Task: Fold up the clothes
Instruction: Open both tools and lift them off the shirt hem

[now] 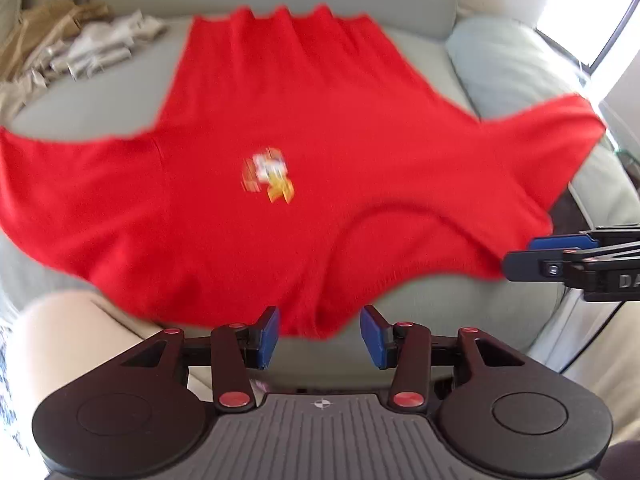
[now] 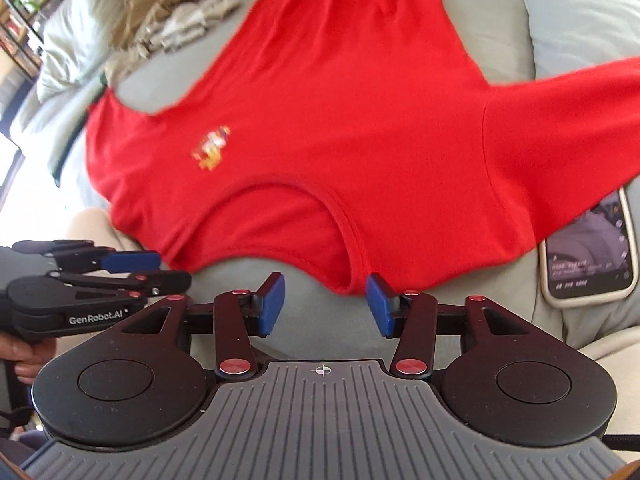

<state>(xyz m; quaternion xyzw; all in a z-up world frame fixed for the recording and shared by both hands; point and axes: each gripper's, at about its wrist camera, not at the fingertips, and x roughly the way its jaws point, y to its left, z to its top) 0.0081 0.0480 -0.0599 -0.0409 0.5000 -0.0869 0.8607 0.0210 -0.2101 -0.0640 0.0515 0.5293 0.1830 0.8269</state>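
Note:
A red T-shirt [image 1: 280, 128] with a small chest print lies spread flat on a pale green sofa seat [image 1: 120, 92], collar toward me, hem at the back. It also shows in the right wrist view [image 2: 340, 112]. My left gripper [image 1: 319, 336] is open at the near shoulder edge, with cloth between its blue pads but not pinched. My right gripper [image 2: 326, 304] is open just in front of the collar, a fold of the neckline between its pads. The right gripper also shows in the left wrist view [image 1: 532, 258], and the left gripper in the right wrist view [image 2: 132, 268].
A pile of beige and grey clothes [image 1: 80, 48] lies at the back left of the seat, also visible in the right wrist view [image 2: 168, 16]. A phone [image 2: 588, 248] lies on the seat by the right sleeve. A cushion [image 1: 508, 60] sits at the right.

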